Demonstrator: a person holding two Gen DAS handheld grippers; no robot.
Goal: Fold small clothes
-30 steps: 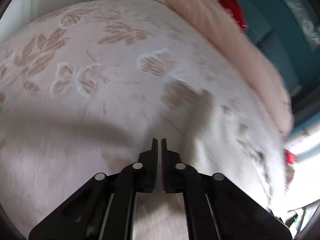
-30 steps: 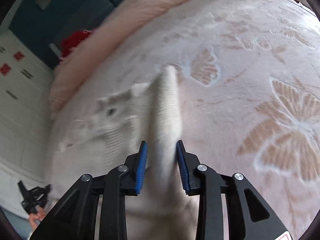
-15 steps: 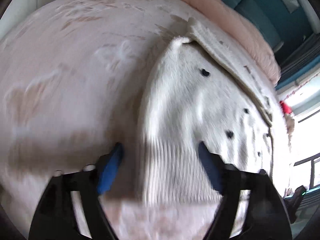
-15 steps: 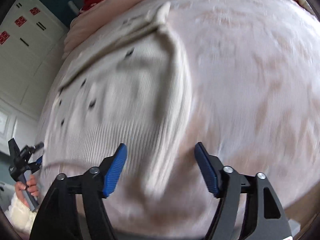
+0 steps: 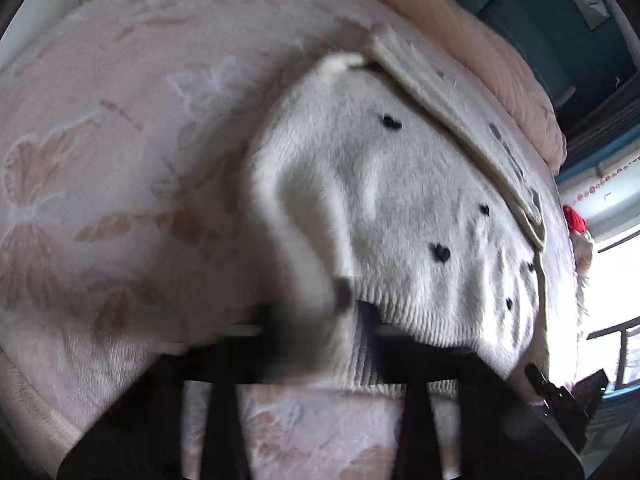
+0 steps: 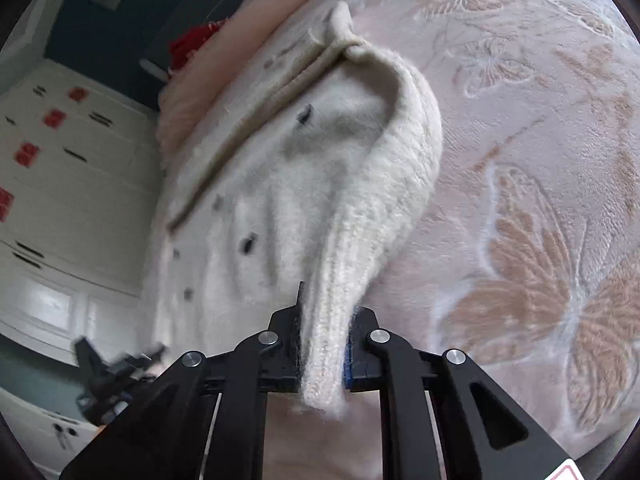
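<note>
Cream knit, fuzzy and dotted with small black hearts, makes up the small sweater (image 5: 400, 200) that lies spread across the pink butterfly-patterned blanket (image 5: 100, 160). Everything else is best placed against this sweater. Its ribbed button band (image 6: 256, 120) runs along the far edge, toward the peach quilt (image 5: 480, 40) that borders the blanket beyond it. The ribbed hem is the near edge, and both tools are at that edge.

The right gripper (image 6: 324, 352) has its jaws pressed together on a bunched strip of the ribbed hem at the sweater's right corner; the knit rises from the blanket in a raised ridge and hangs through the fingers. The left gripper (image 5: 320, 336) is at the opposite corner of the hem. It is badly blurred, but fabric appears caught between its jaws, so it seems to be pinching the knit too, though the grip itself cannot be made out clearly. From the right wrist view the left gripper shows only as a dark smear beside the sweater's left side.

As a judgement of progress: the garment is still essentially flat and face up, with no completed fold visible. Both hem corners look seized, which suggests the first fold is only starting. Carrying the hem over toward the button band, and any further folds to make a compact bundle, remain to be done.
</note>
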